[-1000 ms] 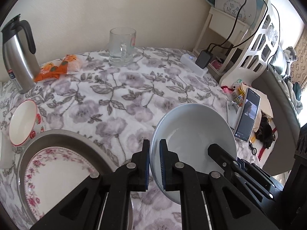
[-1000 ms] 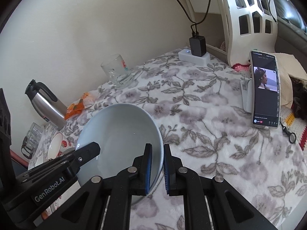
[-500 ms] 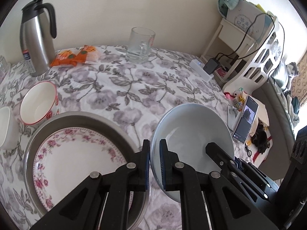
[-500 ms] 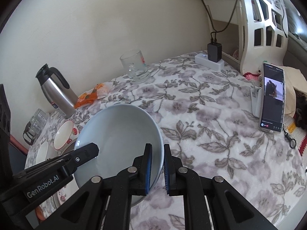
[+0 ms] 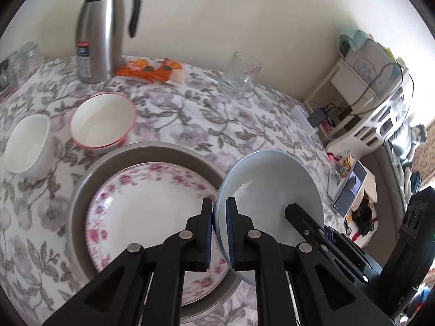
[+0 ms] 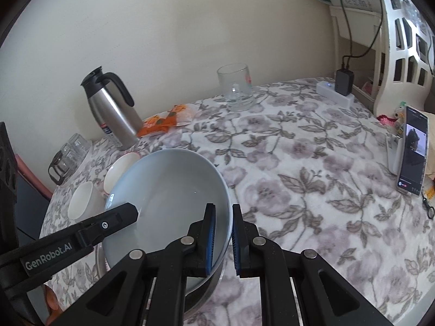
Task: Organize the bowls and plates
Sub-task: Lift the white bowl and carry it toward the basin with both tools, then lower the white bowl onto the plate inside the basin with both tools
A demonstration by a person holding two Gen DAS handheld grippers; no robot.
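A pale blue bowl is held in the air by both grippers, each clamped on its rim. My left gripper is shut on the bowl's left rim. My right gripper is shut on its right rim. The bowl hangs tilted over the right edge of a grey metal tray that holds a pink-flowered plate. A red-rimmed white bowl and a plain white bowl stand on the table beyond the tray to the left.
A steel thermos jug, an orange snack packet and a glass mug stand near the wall. Small glasses sit at far left. A phone on a stand and a charger are to the right.
Both grippers have carried the blue bowl to the left, from above the bare tablecloth to above the right edge of the tray. The grips have not changed.
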